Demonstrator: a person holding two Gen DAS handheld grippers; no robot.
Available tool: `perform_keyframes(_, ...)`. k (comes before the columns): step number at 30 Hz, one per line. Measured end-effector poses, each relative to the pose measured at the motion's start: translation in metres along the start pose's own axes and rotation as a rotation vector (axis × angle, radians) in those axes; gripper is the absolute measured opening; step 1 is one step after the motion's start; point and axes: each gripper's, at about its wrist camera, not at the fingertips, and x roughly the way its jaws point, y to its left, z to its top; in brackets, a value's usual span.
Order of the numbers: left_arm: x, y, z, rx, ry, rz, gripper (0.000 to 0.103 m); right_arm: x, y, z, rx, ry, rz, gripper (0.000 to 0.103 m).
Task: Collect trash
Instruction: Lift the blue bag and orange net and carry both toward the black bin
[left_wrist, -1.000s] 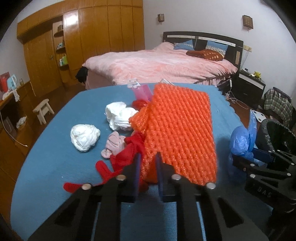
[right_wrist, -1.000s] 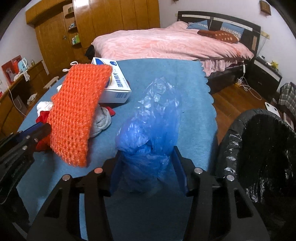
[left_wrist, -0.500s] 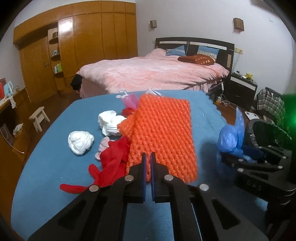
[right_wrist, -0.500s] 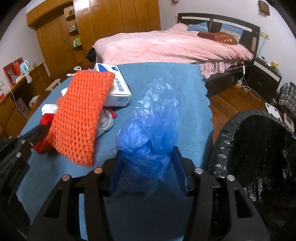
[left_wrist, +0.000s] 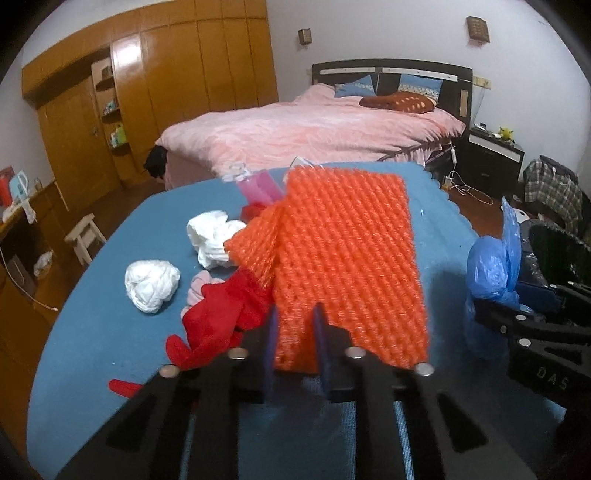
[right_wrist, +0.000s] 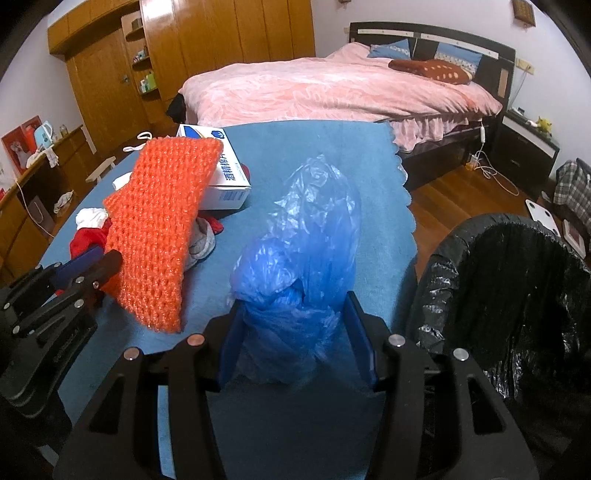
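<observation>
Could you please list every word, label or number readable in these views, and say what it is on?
"DAS": embossed on the right gripper body, seen from the left wrist view.
Blue Chinese characters on the white box: too blurred to read reliably.
Embossed text on the left gripper body: unreadable.

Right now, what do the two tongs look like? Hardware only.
Both match. Left tongs: matte black angular frame, two blue finger pads, round silver fasteners on the links. Right tongs: same black linkage, blue pads and silver fasteners; seen from the left camera, its side carries pale embossed lettering, too blurred to read. No cables or sleeves visible.
</observation>
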Motion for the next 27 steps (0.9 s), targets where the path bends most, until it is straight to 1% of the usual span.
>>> perform_keyframes(2, -0.010, -0.002, 0.000, 0.008, -0.031, 0.000, 0.010, -0.002, -0.002, 0.001, 0.004, -0.001, 0.003, 0.051)
perform_keyframes(5, -0.022, -0.005, 0.002, -0.002, -0.053, -0.038, 0.009, -0.008, -0.003, 0.003, 0.010, -0.011, 0.011, 0.051)
perform_keyframes(13, -0.043, 0.000, 0.005, -0.064, -0.061, -0.083, 0.007, -0.039, -0.015, 0.011, 0.020, -0.077, 0.019, 0.051)
perform_keyframes(20, -0.039, -0.003, 0.003, -0.057, -0.026, -0.097, 0.007, -0.042, -0.023, 0.009, 0.027, -0.071, 0.004, 0.051)
perform_keyframes(23, -0.033, -0.006, -0.001, -0.047, -0.009, -0.090, 0.007, -0.039, -0.021, 0.006, 0.024, -0.059, 0.008, 0.051)
perform_keyframes(27, -0.027, -0.004, -0.004, -0.060, 0.017, -0.088, 0.006, -0.035, -0.016, 0.002, 0.005, -0.047, 0.011, 0.051)
